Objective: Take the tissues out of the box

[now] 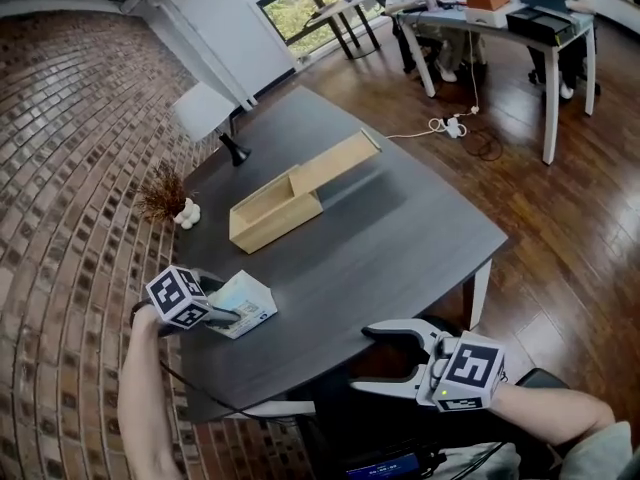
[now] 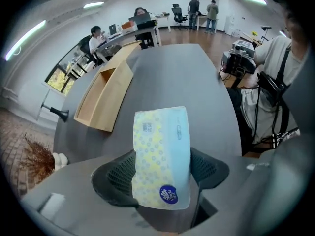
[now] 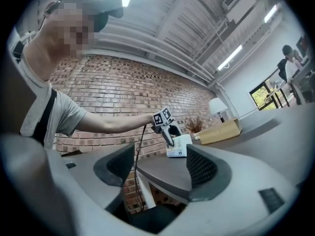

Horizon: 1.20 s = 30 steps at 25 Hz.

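A soft pack of tissues, pale blue and yellow with a round blue label, sits at the near left of the dark table. My left gripper is shut on it. In the left gripper view the pack stands on end between the two black pads. Further back lies the light wooden box, whose lid is slid far out; its inside is hidden. My right gripper hangs open and holds nothing, off the table's near edge. The right gripper view looks across at the pack and box.
A white-shaded lamp and a small dried plant stand along the table's left side by the brick wall. A power strip with cable lies on the wooden floor. People sit at a white desk at the back.
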{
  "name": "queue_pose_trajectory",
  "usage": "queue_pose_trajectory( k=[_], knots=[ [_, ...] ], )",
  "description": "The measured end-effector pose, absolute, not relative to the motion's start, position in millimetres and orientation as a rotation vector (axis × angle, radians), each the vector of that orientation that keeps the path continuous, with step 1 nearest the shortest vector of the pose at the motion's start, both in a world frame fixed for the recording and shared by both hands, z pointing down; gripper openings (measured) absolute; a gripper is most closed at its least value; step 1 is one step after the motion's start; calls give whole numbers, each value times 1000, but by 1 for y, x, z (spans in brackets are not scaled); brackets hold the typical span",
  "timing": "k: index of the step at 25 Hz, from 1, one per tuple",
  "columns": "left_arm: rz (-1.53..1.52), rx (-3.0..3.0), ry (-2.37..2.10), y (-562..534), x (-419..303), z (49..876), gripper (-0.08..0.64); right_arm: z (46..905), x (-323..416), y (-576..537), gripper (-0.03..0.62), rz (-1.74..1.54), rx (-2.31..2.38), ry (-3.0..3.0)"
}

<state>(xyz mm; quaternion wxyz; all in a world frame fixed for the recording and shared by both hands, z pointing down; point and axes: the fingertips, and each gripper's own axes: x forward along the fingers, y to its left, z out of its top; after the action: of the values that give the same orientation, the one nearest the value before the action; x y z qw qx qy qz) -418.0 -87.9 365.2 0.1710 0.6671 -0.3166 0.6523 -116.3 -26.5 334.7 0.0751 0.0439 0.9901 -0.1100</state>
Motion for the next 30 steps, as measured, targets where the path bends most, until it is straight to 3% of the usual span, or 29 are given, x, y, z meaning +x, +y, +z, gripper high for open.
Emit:
queue_pose_trajectory(
  k=[4, 8, 11, 13, 16, 18, 27, 30],
  knots=[
    [1888, 1885, -932, -86, -420, 365, 347, 335, -116, -25, 327, -318, 131, 2976],
    [1882, 1943, -1077, -94, -419, 357, 422, 336, -114, -24, 327, -305, 136, 2978],
    [1832, 2037, -1180, -95, -411, 333, 422, 336, -115, -23, 327, -295, 137, 2974],
    [1693, 2189, -1289, -94, -393, 305, 422, 335, -116, -23, 327, -292, 141, 2973],
    [1180, 2507, -1477, -89, -344, 257, 402, 335, -115, -22, 327, -296, 148, 2979],
    [1007, 2583, -1564, -87, -331, 247, 400, 337, -113, -21, 327, -304, 148, 2978],
    [1686, 2271, -1446, -97, -382, 324, 403, 334, -116, -21, 327, -282, 139, 2976],
    [1843, 2131, -1306, -97, -405, 354, 455, 333, -115, -21, 327, -285, 140, 2975]
  ],
)
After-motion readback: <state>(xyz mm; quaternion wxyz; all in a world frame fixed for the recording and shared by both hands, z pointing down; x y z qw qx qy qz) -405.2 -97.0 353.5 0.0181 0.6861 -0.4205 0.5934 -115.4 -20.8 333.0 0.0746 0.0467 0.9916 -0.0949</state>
